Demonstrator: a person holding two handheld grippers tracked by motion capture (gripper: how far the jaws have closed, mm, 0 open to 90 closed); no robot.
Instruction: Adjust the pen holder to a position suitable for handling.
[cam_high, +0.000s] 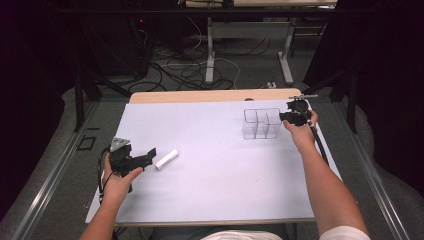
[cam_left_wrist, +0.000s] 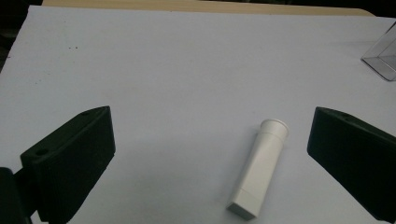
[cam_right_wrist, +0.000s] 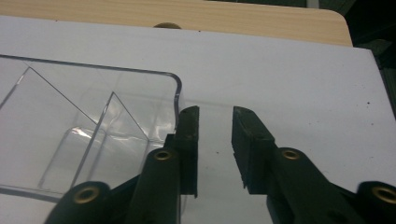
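Observation:
A white tube (cam_high: 166, 159) with a flanged end lies on the white sheet (cam_high: 215, 165) left of centre. My left gripper (cam_high: 150, 152) sits just left of it and points at it. In the left gripper view the jaws (cam_left_wrist: 211, 113) stand wide open, with the tube (cam_left_wrist: 261, 168) flat on the sheet between and ahead of them, touching neither. A clear plastic divided box (cam_high: 260, 123) stands at the back right. My right gripper (cam_high: 285, 116) is at its right end. Its jaws (cam_right_wrist: 215, 109) keep a narrow gap. The left one is right against the box's end wall (cam_right_wrist: 178, 100).
The white sheet covers a wooden table whose bare far edge (cam_high: 210, 96) shows behind it. The box (cam_right_wrist: 93, 107) has several empty compartments; its corner also shows in the left gripper view (cam_left_wrist: 383, 56). Cables and table legs lie on the floor beyond.

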